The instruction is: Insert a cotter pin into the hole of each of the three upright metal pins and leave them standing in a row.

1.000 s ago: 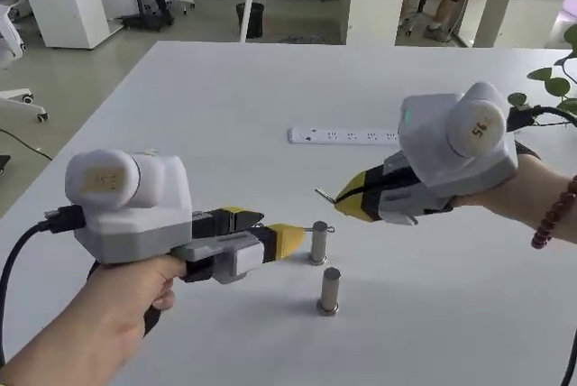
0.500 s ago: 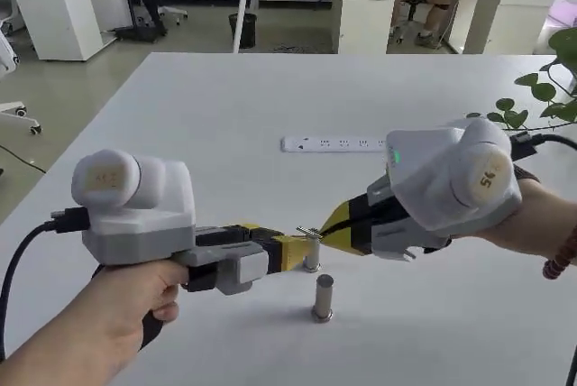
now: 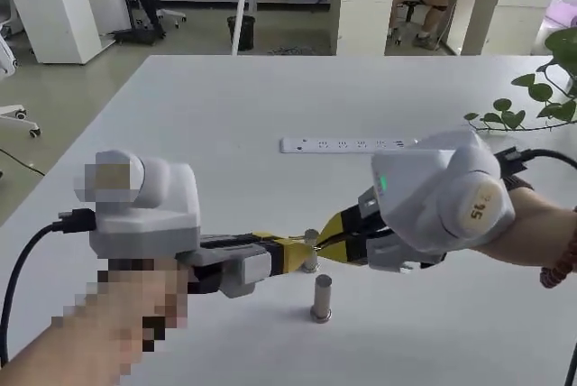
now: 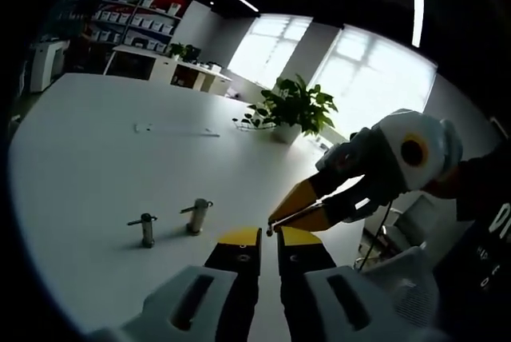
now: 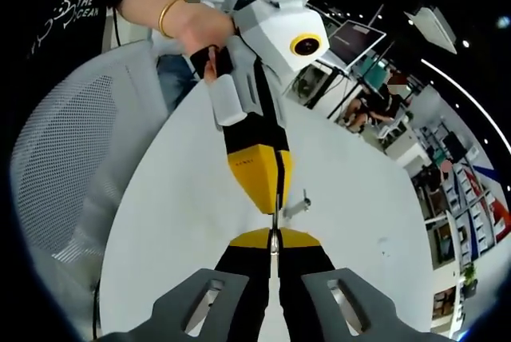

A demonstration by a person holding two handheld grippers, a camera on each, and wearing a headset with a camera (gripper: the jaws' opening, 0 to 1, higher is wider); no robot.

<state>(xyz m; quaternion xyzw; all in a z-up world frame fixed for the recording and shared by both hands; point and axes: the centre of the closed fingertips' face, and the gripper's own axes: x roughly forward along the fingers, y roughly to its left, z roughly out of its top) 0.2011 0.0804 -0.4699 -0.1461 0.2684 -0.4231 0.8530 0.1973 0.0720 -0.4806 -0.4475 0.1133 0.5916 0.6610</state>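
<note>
Firmly, my right gripper (image 5: 274, 240) was clamped on a thin cotter pin (image 5: 277, 210), whose free end met the tips of my left gripper (image 4: 270, 234). The left jaws stood a slit apart; whether they gripped, I couldn't tell. One metal pin (image 4: 196, 216) stood upright on the table (image 4: 96, 142), a second metal pin (image 4: 147, 230) just beside it.

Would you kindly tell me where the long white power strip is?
In the head view, the long white power strip lies flat on the white table, beyond the right tool.
</note>
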